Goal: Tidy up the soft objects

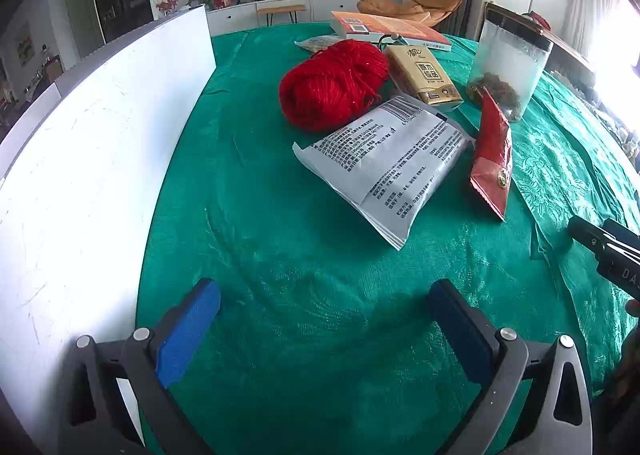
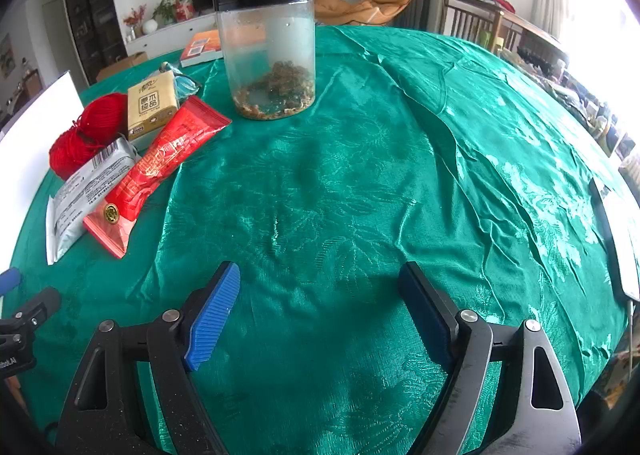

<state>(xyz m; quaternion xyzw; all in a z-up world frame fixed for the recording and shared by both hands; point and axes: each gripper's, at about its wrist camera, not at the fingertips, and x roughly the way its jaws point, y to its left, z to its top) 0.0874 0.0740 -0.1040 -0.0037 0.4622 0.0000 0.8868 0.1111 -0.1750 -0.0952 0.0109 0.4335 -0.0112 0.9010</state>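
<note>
Green tablecloth [image 1: 280, 215] bare between both our grippers' wide-open, empty jaws; white packet [image 1: 384, 167] lay ahead of left gripper [image 1: 324, 319], long axis diagonal, nearer than right gripper [image 2: 320, 311].

A glossy emerald-green cloth with a woven floral damask pattern [image 2: 360, 183] covers the worktop. On it sits a bright red ball of yarn [image 1: 332, 85], solid in colour. The flat silver-white plastic packet [image 1: 384, 163] carries dense black print and a black barcode. The long red foil pouch [image 1: 493, 159] has a gold round emblem and a paler pink sealed edge. The tan paper-tissue pack [image 1: 424, 75] shows dark brown characters. The clear plastic jar with a black lid [image 2: 268, 51] is frosted white inside, with brown-orange dried bits at the bottom. The orange-covered book [image 1: 384, 28] has white page edges. A plain white board [image 1: 80, 159] stands at the left. Each gripper's fingers [image 2: 216, 319] bear ribbed blue pads on black frames.
</note>
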